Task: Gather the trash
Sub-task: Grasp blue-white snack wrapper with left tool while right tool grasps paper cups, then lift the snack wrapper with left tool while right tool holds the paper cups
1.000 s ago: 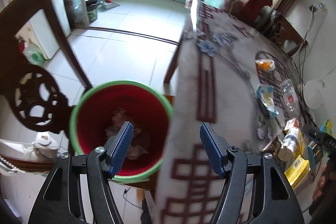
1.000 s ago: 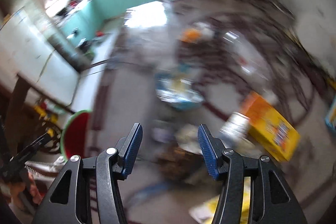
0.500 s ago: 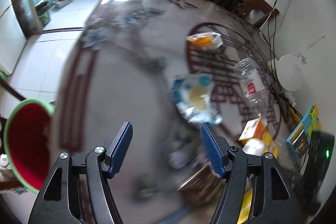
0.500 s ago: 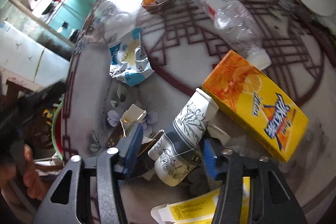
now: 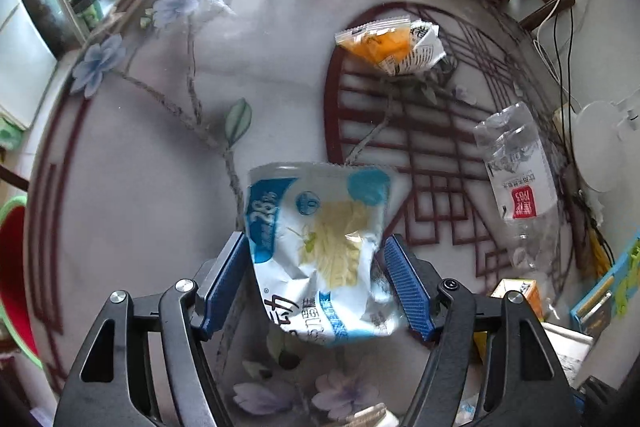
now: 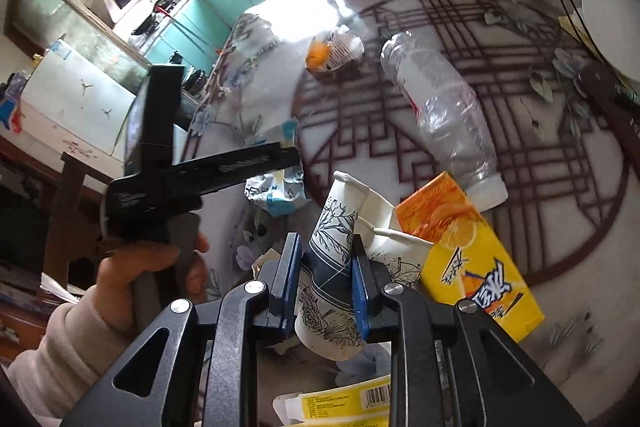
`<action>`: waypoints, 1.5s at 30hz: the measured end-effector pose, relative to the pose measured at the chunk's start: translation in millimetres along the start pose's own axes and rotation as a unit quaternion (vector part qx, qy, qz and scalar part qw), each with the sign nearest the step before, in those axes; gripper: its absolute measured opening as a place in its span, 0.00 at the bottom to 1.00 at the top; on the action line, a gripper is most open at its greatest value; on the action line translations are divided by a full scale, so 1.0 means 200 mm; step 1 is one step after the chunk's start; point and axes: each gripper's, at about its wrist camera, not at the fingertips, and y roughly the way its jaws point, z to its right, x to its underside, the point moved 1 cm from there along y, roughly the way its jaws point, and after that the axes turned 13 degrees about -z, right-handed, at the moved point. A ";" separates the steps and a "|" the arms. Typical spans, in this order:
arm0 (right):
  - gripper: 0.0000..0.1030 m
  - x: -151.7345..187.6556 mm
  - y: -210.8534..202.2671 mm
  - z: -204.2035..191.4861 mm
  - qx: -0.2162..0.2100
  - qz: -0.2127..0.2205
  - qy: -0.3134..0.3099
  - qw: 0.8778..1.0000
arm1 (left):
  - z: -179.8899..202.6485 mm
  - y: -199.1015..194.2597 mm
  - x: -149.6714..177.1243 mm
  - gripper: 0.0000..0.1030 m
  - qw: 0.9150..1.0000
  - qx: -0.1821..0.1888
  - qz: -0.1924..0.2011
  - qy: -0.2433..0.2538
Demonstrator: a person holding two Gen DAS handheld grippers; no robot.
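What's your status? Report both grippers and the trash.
Right gripper closing on crushed paper cup, pads pressing. Left gripper closing around blue noodle wrapper, no pinch yet. Orange juice carton crowds the cup; red bin at table's edge.

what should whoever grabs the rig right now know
Right claw: jaws closing on the crushed paper cup, pads already against it.
Left claw: jaws closing around the blue-and-white wrapper, pads not yet on it.
On the table: orange wrapper, plastic bottle, orange juice carton.
The red bin sits off the table's left edge.
Nothing seen binned; all pieces remain.
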 end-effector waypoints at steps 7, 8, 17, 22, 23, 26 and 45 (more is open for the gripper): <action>0.20 -0.03 0.01 0.01 -0.008 -0.006 -0.005 1.000 | 0.01 -0.06 0.03 0.17 1.000 -0.008 0.020 0.012; 0.20 -0.03 0.00 0.01 -0.008 -0.005 -0.007 1.000 | 0.00 -0.09 0.04 0.12 1.000 -0.010 0.025 0.012; 0.20 -0.05 -0.07 -0.10 -0.015 0.022 -0.019 0.999 | -0.11 -0.39 0.16 0.00 0.996 0.013 0.086 0.007; 0.20 -0.04 -0.09 -0.14 -0.013 0.035 -0.013 0.999 | -0.15 -0.46 0.17 0.00 0.995 0.017 0.095 0.020; 0.20 -0.04 -0.09 -0.15 -0.014 0.036 -0.011 0.999 | -0.15 -0.44 0.16 0.00 0.996 0.022 0.084 0.030; 0.20 -0.03 -0.08 -0.16 -0.008 0.038 -0.002 0.999 | -0.15 -0.36 0.19 0.11 0.997 0.025 0.052 0.051; 0.20 0.11 -0.18 -0.20 0.007 0.069 0.041 0.997 | -0.26 -0.33 0.28 0.01 0.997 0.007 0.059 0.053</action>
